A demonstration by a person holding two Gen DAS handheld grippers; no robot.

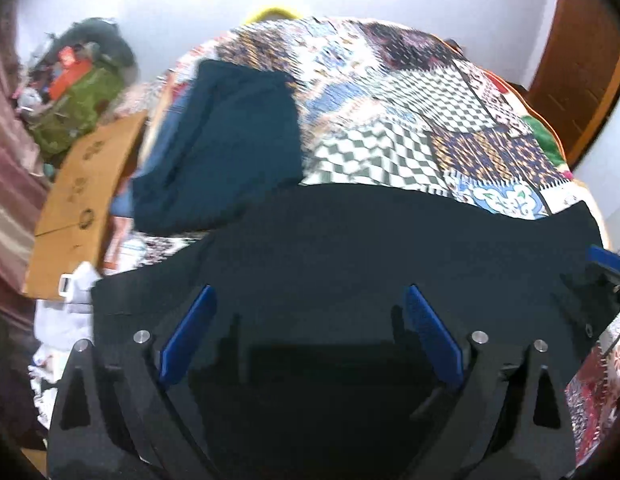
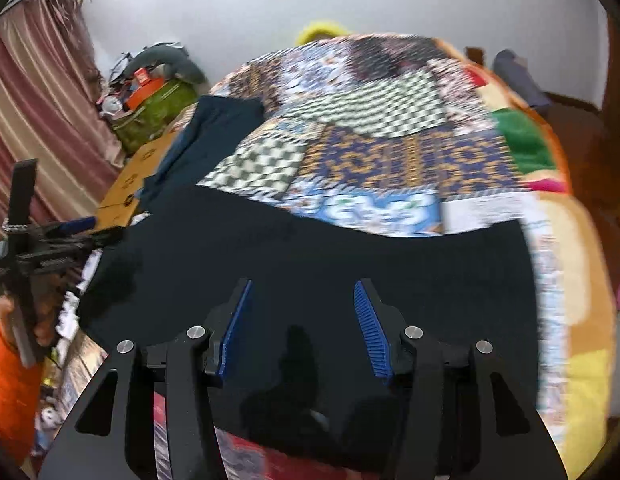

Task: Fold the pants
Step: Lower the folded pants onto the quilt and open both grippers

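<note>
pants (image 2: 310, 264) flat across near edge of quilt (image 2: 390, 152), folded | left gripper (image 1: 307, 320) wide, empty, above cloth | right gripper (image 2: 301, 308) part open, empty | risk: pad snagging top layer on retreat, undoing fold; teal garment (image 1: 229, 152) close by, possible mix-up

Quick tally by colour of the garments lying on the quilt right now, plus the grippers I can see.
Black pants, spread flat: 1
Dark teal folded garment, beyond them at the quilt's left edge: 1
Grippers, both with jaws apart and nothing between: 2, left gripper and right gripper
Total: 4
</note>
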